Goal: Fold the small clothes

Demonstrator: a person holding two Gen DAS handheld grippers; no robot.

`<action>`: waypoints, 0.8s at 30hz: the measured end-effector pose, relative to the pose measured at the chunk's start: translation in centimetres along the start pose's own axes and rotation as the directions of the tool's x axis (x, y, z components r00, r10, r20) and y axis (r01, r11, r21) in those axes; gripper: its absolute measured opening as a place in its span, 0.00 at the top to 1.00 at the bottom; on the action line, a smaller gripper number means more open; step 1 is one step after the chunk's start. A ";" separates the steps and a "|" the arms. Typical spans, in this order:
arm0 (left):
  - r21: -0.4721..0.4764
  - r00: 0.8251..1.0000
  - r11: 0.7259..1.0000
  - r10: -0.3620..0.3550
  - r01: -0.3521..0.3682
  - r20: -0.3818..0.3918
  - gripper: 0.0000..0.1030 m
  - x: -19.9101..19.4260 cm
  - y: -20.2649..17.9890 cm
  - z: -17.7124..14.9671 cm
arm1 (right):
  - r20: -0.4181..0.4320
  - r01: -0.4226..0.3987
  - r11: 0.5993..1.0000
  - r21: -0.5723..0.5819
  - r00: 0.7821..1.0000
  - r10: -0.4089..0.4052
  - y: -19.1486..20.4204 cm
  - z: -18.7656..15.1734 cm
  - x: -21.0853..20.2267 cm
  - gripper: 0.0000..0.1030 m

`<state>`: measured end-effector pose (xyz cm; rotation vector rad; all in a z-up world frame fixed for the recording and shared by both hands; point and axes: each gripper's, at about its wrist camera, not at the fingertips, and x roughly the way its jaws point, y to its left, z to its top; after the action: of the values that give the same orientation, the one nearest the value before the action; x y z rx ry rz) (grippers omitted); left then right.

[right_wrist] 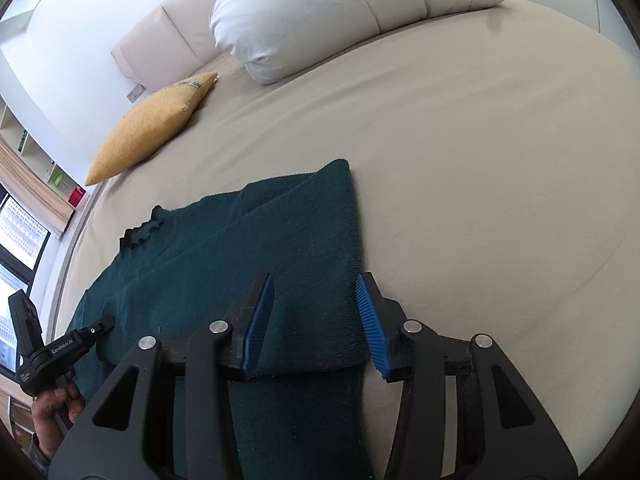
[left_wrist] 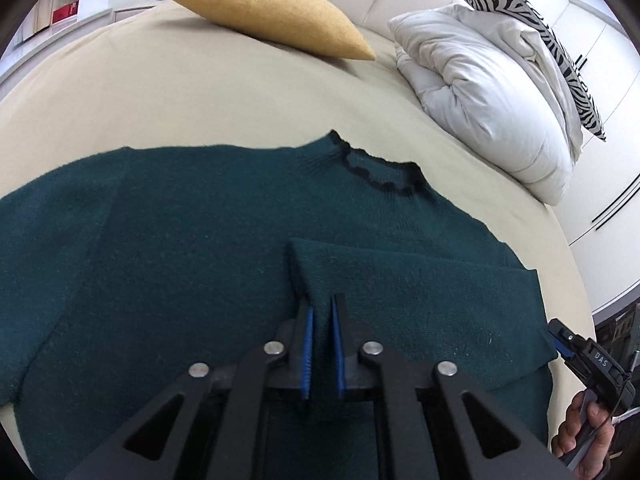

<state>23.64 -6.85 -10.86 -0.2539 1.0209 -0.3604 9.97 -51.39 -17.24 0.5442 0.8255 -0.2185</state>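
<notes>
A dark green knit sweater lies flat on the beige bed sheet, its black-trimmed collar toward the pillows. One sleeve is folded across the body. My left gripper is shut on that sleeve's cuff end, with knit showing between the blue pads. In the right wrist view the left gripper touches the sweater. My right gripper stands open, straddling the folded fabric at the sweater's right edge without pressing it. The right gripper shows at the sweater's corner.
A yellow cushion and a bunched white duvet lie at the head of the bed, with a zebra-striped pillow behind. Bare sheet stretches right of the sweater. A person's hand holds the left gripper's handle.
</notes>
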 end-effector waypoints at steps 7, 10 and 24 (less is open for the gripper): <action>-0.037 0.999 0.999 0.016 -0.014 0.050 0.96 -0.9 1.3 -0.2 | -0.019 0.067 0.995 -0.078 0.997 -0.069 1.5 -0.5 1.0 0.59; -0.035 0.999 0.999 0.025 -0.023 0.047 0.95 -0.3 1.5 -0.3 | -0.019 0.067 0.995 -0.077 0.997 -0.069 1.4 -0.5 0.9 0.59; -0.059 0.997 0.998 0.025 -0.021 0.076 0.99 0.1 2.3 -0.3 | -0.052 0.138 0.977 -0.160 0.988 -0.148 2.0 -0.8 2.3 0.58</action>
<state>23.82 -4.81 -11.94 -0.3060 0.9588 -0.2980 11.76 -49.16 -18.65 0.3461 0.9362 -0.2673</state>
